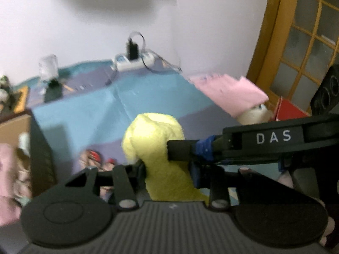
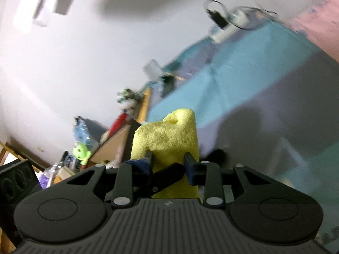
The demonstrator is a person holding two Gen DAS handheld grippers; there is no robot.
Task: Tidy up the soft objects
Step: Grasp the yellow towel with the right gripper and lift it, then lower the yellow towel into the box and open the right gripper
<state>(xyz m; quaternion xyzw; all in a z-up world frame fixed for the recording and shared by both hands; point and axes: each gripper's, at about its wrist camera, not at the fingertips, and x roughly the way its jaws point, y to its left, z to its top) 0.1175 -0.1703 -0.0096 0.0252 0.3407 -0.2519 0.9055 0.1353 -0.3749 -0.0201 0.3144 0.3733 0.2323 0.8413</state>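
Left gripper (image 1: 168, 167) pinched on the yellow foam piece (image 1: 154, 139), pads sunk into its sides, foam bulging above the fingers and narrowing between them

Right gripper (image 2: 167, 160) clamped on the same yellow foam piece (image 2: 169, 135), jaws narrow, one finger (image 2: 189, 165) pressed against the right flank and the other against the left

Seen from the left wrist, the right gripper's finger (image 1: 180, 150) reaching in from the right side, tip against the foam just above the left gripper's own pads; blue tape wrapped round that finger further back

Foam held up off the surface, clear of the blue and purple mat (image 1: 118, 108) spread underneath

Small round hole visible in the top corner of the foam from the right wrist

Further out on the mat: white power strip (image 1: 133, 61) with a black plug standing in it, near the white wall (image 1: 84, 31); clear plastic container (image 1: 48, 65) to the left of it

Pink cloth (image 1: 231, 93) lying at the right edge of the mat, white plush toy (image 1: 254, 114) partly under it, red box (image 1: 288, 108) just beside

Cardboard box (image 1: 14, 127) at the left edge, contents blurred

Wooden lattice door (image 1: 305, 38) at far right

Everything blurred, finer detail beyond telling
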